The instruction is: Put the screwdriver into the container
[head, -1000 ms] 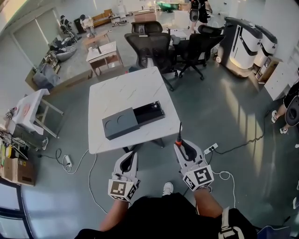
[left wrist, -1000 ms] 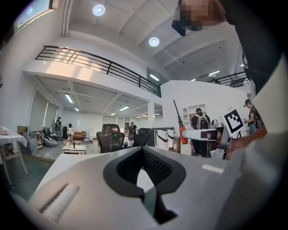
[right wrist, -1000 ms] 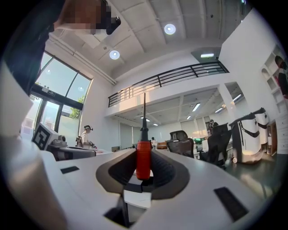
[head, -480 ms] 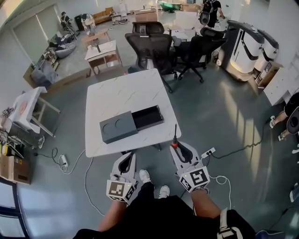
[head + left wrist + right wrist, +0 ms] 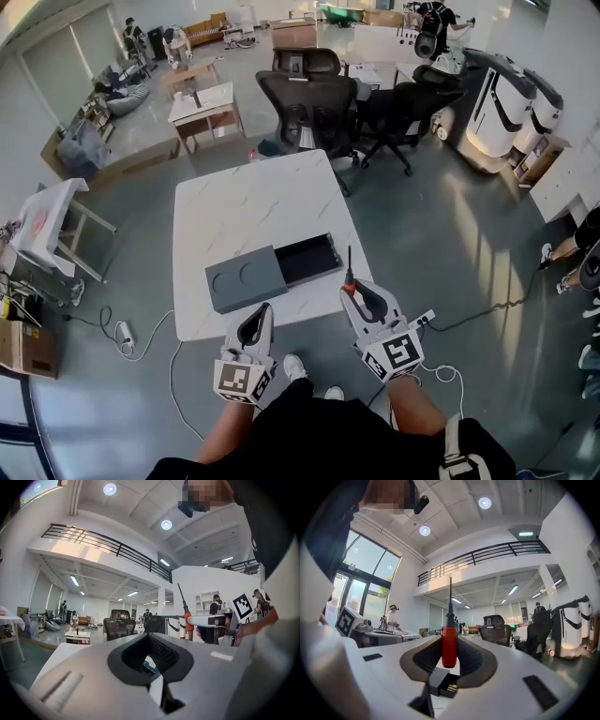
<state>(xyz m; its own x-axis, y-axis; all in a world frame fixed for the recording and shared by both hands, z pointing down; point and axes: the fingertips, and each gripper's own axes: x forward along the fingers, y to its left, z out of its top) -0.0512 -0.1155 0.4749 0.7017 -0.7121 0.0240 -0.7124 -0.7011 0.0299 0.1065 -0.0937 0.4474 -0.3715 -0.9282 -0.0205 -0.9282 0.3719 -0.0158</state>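
— Where's the screwdriver point(image 5: 449, 649)?

— Between my right gripper's point(image 5: 359, 294) jaws, which are partly closed on the red handle. The shaft points away, by the tabletop's point(image 5: 253, 202) near edge and close to the container's point(image 5: 246, 279) open end. My left gripper's point(image 5: 253, 324) jaws look together and empty.

— How will it handle?

— Light and stiff, I'd judge. The smooth handle could swivel — a mid-handle grip suits.

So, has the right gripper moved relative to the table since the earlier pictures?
Yes. The right gripper with the screwdriver has come forward over the near edge of the table, toward the container.
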